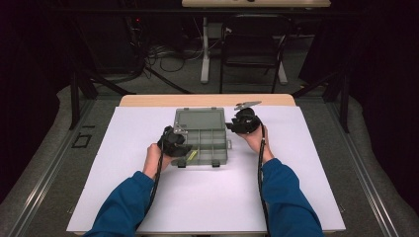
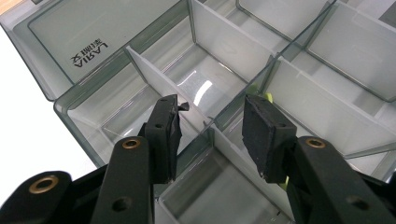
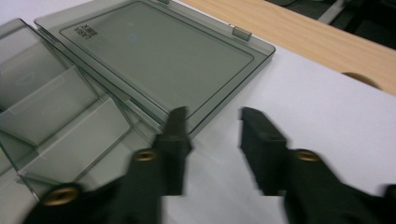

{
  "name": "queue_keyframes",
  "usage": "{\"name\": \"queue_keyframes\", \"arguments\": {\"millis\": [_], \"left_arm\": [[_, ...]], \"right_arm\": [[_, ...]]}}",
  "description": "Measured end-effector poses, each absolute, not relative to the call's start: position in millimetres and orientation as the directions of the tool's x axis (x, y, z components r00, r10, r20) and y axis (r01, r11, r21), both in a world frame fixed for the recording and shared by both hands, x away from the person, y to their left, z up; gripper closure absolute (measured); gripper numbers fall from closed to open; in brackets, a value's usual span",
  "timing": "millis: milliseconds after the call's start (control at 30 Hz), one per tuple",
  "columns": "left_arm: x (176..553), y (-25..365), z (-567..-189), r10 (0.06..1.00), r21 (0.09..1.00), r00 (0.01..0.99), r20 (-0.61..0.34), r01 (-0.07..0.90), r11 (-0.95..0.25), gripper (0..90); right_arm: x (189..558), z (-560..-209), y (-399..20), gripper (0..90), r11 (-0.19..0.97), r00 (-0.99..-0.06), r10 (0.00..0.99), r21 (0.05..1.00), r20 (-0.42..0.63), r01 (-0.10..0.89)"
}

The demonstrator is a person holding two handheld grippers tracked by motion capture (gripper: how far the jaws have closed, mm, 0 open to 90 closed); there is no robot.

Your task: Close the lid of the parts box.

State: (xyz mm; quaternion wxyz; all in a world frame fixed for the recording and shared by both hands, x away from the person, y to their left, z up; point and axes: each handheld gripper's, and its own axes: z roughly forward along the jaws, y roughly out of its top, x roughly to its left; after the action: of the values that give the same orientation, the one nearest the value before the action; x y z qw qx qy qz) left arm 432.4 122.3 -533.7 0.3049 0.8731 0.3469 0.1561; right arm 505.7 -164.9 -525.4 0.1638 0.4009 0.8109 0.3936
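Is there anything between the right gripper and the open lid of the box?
Nothing visible. The right gripper sits at the lid's right edge, with bare white table cover between and around its fingers. They don't grip the lid.

One organizer box, two claws

Room's pretty dark around my table, but the white top is lit evenly from above with soft shadows. My right claw view is smeared with motion blur, while the left view is sharp, with glare on the clear box.
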Motion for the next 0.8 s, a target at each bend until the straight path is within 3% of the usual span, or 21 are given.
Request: {"name": "queue_keyframes", "arguments": {"millis": [100, 200, 800], "left_arm": [[432, 122, -534, 0.702, 0.641, 0.710, 0.061, 0.511, -0.573, 56.7], [432, 122, -534, 0.702, 0.641, 0.710, 0.061, 0.511, -0.573, 56.7], [433, 122, -533, 0.694, 0.634, 0.716, 0.070, 0.506, -0.585, 56.9]], "right_arm": [[511, -527, -167, 84.1, 0.363, -0.633, 0.772, 0.772, 0.065, 0.522], [513, -530, -163, 90.0, 0.391, -0.630, 0.776, 0.758, 0.034, 0.522], [521, -552, -151, 90.0, 0.495, -0.661, 0.750, 0.677, -0.017, 0.545]]}}
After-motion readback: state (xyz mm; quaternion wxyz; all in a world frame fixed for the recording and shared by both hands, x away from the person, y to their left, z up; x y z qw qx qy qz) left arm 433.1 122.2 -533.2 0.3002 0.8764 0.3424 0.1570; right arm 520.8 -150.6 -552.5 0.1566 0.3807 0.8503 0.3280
